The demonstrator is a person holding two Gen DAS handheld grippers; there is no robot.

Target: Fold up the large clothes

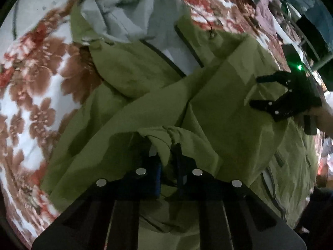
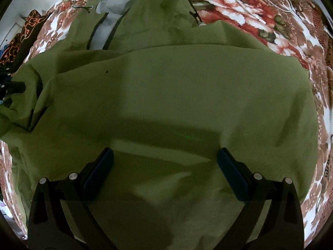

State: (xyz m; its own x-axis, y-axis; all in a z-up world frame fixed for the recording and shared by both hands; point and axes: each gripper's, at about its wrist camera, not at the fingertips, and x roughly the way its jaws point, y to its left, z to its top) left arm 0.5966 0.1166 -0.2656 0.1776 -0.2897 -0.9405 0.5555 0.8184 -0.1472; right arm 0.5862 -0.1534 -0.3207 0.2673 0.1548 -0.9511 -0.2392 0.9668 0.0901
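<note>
An olive-green jacket (image 1: 208, 95) with pale grey lining (image 1: 133, 14) and a dark zipper lies spread on a floral blanket. My left gripper (image 1: 168, 162) is shut on a bunched fold of its green cloth, which stands up between the pads. To the right my right gripper (image 1: 268, 91) hovers over the jacket, held by a hand. In the right wrist view the right gripper (image 2: 166, 166) stands open, its blue pads (image 2: 102, 173) wide apart just above flat green jacket (image 2: 177, 95) cloth. The left gripper (image 2: 12, 87) shows at that view's left edge.
The red, brown and white floral blanket (image 1: 35, 87) surrounds the jacket on all sides. A dark orange-patterned cloth (image 2: 25, 33) lies at the blanket's far left. Piled clothes and clutter (image 1: 276, 6) sit beyond the blanket, near a small green light (image 1: 299, 67).
</note>
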